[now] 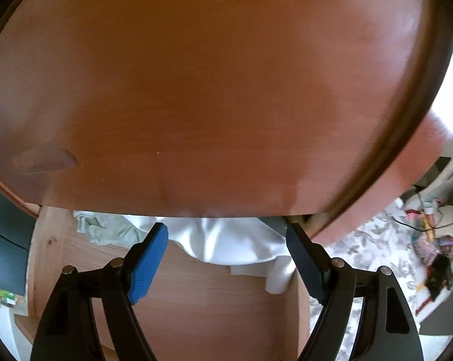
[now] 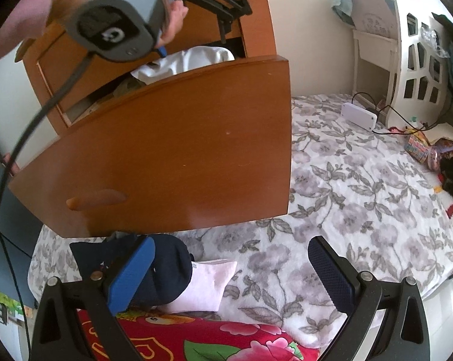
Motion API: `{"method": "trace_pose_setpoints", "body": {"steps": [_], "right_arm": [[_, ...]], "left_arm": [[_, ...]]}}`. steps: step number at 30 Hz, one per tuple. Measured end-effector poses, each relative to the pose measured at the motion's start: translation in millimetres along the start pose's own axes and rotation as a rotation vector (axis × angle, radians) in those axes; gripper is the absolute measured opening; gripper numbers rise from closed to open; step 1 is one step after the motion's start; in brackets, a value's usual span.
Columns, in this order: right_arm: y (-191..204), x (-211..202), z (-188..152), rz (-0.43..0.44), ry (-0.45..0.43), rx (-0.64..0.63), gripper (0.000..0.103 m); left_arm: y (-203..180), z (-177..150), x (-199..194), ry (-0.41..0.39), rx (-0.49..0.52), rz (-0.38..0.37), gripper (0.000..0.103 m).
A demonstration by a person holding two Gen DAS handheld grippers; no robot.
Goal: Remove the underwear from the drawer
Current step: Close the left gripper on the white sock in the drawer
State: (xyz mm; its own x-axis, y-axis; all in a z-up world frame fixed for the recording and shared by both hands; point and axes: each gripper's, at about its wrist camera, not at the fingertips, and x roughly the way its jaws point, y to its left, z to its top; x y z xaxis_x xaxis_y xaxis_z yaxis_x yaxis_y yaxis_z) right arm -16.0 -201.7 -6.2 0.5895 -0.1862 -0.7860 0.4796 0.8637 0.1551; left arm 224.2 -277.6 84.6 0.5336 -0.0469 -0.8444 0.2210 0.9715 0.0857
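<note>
1. The left gripper (image 1: 226, 237) is held with its jaws wide apart and nothing between the pads; its blue pad (image 1: 148, 264) and black pad (image 1: 306, 263) are poised over the open drawer (image 1: 196, 294).
2. Just beyond the fingertips, a white garment (image 1: 235, 240), seemingly underwear, is seen bunched at the far end of the drawer, partly hidden under the wooden panel (image 1: 196, 90) above it.
3. A pale green cloth (image 1: 106, 228) is seen to the left of the white garment.
4. The right gripper (image 2: 231, 273) is likewise spread open and empty, held above a floral bedspread (image 2: 361, 186).
5. Near its left pad, a dark blue garment (image 2: 166, 264) and a pink sock (image 2: 208, 285) are laid on the bed.
6. Further off, the left gripper is seen gripped in a hand (image 2: 172, 9) over the drawer.
</note>
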Motion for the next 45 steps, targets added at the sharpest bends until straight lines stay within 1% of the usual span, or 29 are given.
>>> {"method": "trace_pose_setpoints", "body": {"steps": [3, 6, 10, 12, 14, 15, 17, 21, 22, 23, 24, 26, 29, 31, 35, 45], "right_arm": [[0, 0, 0, 0.000, -0.001, -0.002, 0.103], [-1, 1, 0, 0.001, 0.001, 0.000, 0.103], [0, 1, 0, 0.001, 0.001, 0.000, 0.103], [0, 0, 0, 0.001, 0.001, 0.000, 0.103], [0, 1, 0, 0.001, 0.001, 0.000, 0.103], [0, 1, 0, 0.001, 0.002, 0.000, 0.103], [0, 0, 0, 0.001, 0.001, 0.000, 0.103], [0, 1, 0, 0.001, 0.002, 0.000, 0.103], [0, 0, 0, 0.000, 0.003, -0.001, 0.103], [0, 0, 0, -0.001, 0.003, -0.001, 0.103], [0, 0, 0, -0.001, 0.003, -0.001, 0.103], [0, 0, 0, -0.003, 0.003, -0.002, 0.103], [0, 1, 0, -0.005, 0.004, -0.002, 0.103], [0, 1, 0, -0.008, 0.004, -0.002, 0.103], [0, 1, 0, -0.014, 0.003, -0.005, 0.103], [1, 0, 0, -0.033, 0.001, -0.013, 0.103]], "left_arm": [[1, 0, 2, -0.007, -0.025, 0.021, 0.082], [-1, 1, 6, -0.002, -0.022, 0.052, 0.082], [2, -1, 11, 0.017, -0.025, 0.055, 0.082], [7, -2, 15, 0.037, -0.033, 0.050, 0.079], [16, -3, 22, 0.077, -0.055, 0.046, 0.066], [23, -4, 26, 0.100, -0.075, 0.050, 0.064], [33, -4, 31, 0.120, -0.113, 0.042, 0.060], [53, -6, 41, 0.175, -0.171, 0.016, 0.059], [59, -7, 44, 0.195, -0.194, -0.007, 0.054], [62, -9, 46, 0.205, -0.203, -0.020, 0.045], [67, -10, 48, 0.216, -0.210, -0.034, 0.041], [75, -13, 52, 0.228, -0.226, -0.047, 0.030], [84, -15, 52, 0.231, -0.238, -0.064, 0.022], [91, -16, 50, 0.227, -0.241, -0.076, 0.019], [100, -17, 47, 0.218, -0.236, -0.078, 0.017], [127, -28, 30, 0.201, -0.208, -0.068, 0.015]]}}
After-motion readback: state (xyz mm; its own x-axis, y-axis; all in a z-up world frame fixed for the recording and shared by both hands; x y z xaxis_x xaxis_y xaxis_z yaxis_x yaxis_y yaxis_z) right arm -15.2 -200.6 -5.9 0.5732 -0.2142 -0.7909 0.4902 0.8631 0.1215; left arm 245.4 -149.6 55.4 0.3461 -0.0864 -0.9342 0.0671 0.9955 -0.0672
